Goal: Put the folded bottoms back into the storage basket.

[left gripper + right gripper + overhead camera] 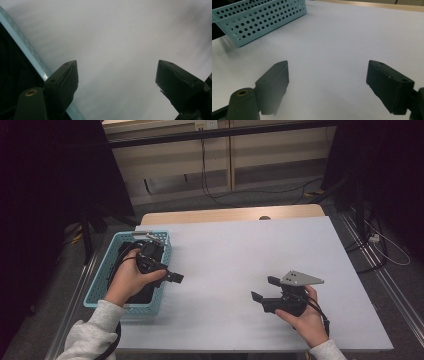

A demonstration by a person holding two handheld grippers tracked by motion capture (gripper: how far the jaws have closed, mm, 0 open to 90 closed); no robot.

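Both sets of jaws stand wide apart with nothing between them. Your left gripper sits over the right rim of the blue basket, jaws poking out past the rim over the white table. Your left hand wraps the gripper body, wrist over the basket's inside. In the left gripper view the left gripper looks down on blurred white table, with the basket rim running as a pale blue strip along the left, just beside the left jaw. Dark stuff fills the basket; you can't tell what it is.

Your right gripper hangs low over the table at the right front, jaws pointing left toward the basket, well apart from it. Grey three-cornered plate on top, your right hand underneath and behind. In the right gripper view the right gripper faces bare white table, and the basket, its side wall full of round holes, stands at the upper left, far off from the jaws. Wooden table edge shows along the top there.

Grippers are well apart from each other, neither touching the basket as far as the high view shows.
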